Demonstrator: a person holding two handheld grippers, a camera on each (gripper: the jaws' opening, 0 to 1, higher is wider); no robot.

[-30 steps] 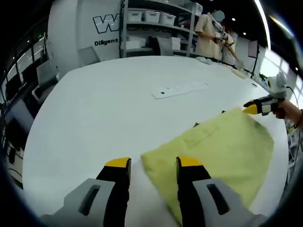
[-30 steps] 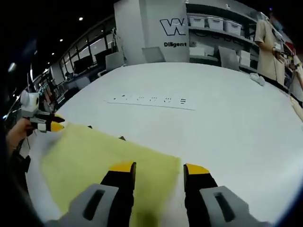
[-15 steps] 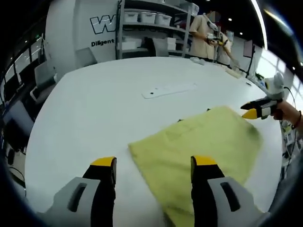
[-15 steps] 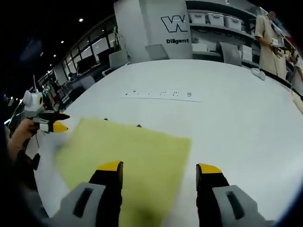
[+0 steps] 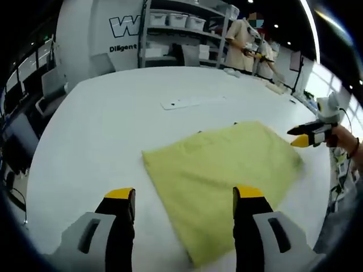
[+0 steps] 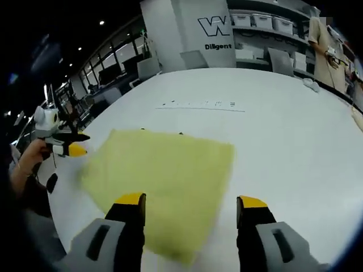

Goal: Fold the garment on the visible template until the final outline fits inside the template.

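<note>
A folded pale yellow garment (image 5: 221, 175) lies flat on the white table (image 5: 113, 124); the right gripper view has the same garment (image 6: 161, 175). Small dark template marks (image 6: 180, 134) peek out at its far edge. My left gripper (image 5: 184, 195) stands open above the garment's near corner, nothing between its yellow-tipped jaws. My right gripper (image 6: 191, 200) is open too, over the garment's near edge. In the left gripper view the right gripper (image 5: 309, 136) comes in from the right beside the garment; the left gripper (image 6: 62, 148) enters the right gripper view from the left.
A white power strip (image 5: 190, 102) lies on the table beyond the garment, also seen as the strip (image 6: 201, 105). Shelves with white bins (image 5: 181, 22) and people (image 5: 244, 42) stand past the table's far edge. Chairs (image 6: 147, 68) line the side.
Both grippers opened wider, let go of the garment and drew back and up. The garment now lies flat and further from the jaws.
</note>
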